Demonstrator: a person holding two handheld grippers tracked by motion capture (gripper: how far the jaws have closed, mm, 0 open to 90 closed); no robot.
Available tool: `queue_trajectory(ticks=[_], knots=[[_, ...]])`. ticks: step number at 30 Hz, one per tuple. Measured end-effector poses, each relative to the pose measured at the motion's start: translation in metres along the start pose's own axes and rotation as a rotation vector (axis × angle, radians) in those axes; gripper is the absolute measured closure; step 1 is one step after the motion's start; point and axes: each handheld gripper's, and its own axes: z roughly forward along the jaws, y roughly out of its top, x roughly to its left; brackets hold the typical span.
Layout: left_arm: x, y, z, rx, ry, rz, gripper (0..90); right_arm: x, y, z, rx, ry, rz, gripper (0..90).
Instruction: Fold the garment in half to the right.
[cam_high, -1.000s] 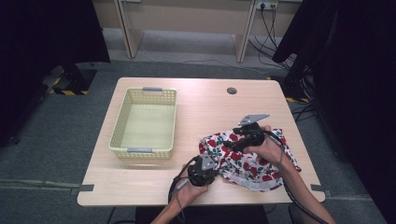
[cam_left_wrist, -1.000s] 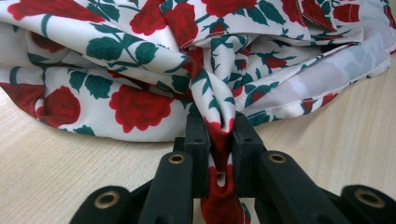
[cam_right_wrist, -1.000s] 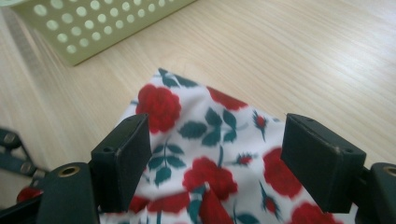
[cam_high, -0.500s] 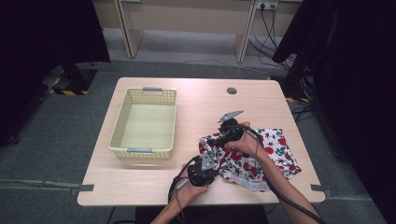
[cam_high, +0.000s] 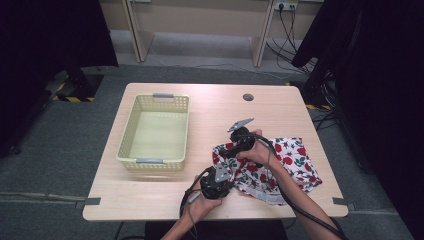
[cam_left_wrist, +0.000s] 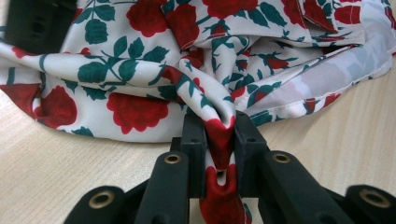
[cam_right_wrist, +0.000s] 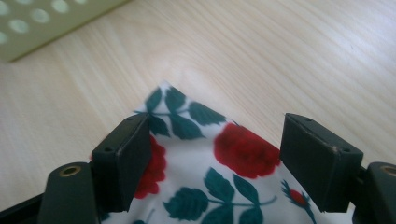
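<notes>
Grey carpet surrounds a pale wooden table (cam_high: 165, 200) that takes up the middle of the high view, with dark curtains at the left and right edges and light wooden furniture legs along the top. On the table's left half sits a pale yellow perforated plastic basket (cam_high: 127, 145) with grey handles. At lower right of the table lies a crumpled white cloth printed with red roses and green leaves (cam_high: 295, 160), well apart from the basket.

The left gripper (cam_high: 216, 181) sits at the cloth's lower left edge – in the left gripper view its black jaws are pinched tight on a gathered fold of the cloth (cam_left_wrist: 140, 107), with a red strip of fabric squeezed between the pads and the rest of the cloth bunched across the upper frame.

The right gripper (cam_high: 235, 150) is over the cloth's upper left part, a hand wrapped round it. In the right gripper view its jaws stand apart – a pointed corner of the cloth (cam_right_wrist: 205, 158) lies flat on the wood between them, and neither pad presses on it
</notes>
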Motion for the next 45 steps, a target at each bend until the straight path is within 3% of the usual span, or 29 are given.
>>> queue_trajectory(ticks=[5, 7, 10, 13, 16, 20, 25, 30, 34, 39, 45], knots=[[0.0, 0.0, 0.0, -0.001, -0.001, 0.0, 77.6, 0.006, 0.008, 0.007, -0.003, 0.038, -0.04, 24.9], [0.001, 0.0, 0.0, -0.003, 0.0, -0.001, 77.8, 0.008, 0.011, 0.013, 0.016, 0.052, -0.058, 28.8], [0.0, 0.0, 0.0, 0.001, 0.0, 0.011, 78.5, 0.01, 0.012, 0.02, 0.072, 0.068, -0.087, 47.4], [0.002, 0.0, -0.001, 0.001, 0.003, 0.007, 80.0, 0.007, 0.012, 0.022, 0.073, 0.087, -0.082, 62.0], [0.004, 0.002, -0.002, -0.006, -0.001, 0.005, 81.3, 0.007, 0.012, 0.019, 0.075, 0.093, -0.088, 70.9], [0.008, 0.006, -0.01, -0.021, 0.004, 0.01, 82.0, 0.005, 0.018, 0.007, 0.021, 0.114, -0.072, 74.1], [0.017, 0.015, -0.032, -0.059, 0.016, 0.009, 82.4, 0.005, 0.033, -0.014, -0.069, 0.126, -0.08, 75.9], [0.023, 0.031, -0.055, -0.103, 0.01, 0.02, 82.4, 0.005, 0.046, -0.035, -0.161, 0.146, -0.068, 75.9], [0.023, 0.046, -0.065, -0.127, -0.002, 0.037, 82.3, 0.002, 0.052, -0.048, -0.213, 0.16, -0.058, 75.9], [0.018, 0.071, -0.063, -0.13, -0.012, 0.072, 82.2, -0.007, 0.051, -0.061, -0.255, 0.154, -0.04, 75.9], [0.002, 0.099, -0.044, -0.119, -0.035, 0.131, 81.8, -0.028, 0.033, -0.083, -0.29, 0.119, -0.009, 75.7]])
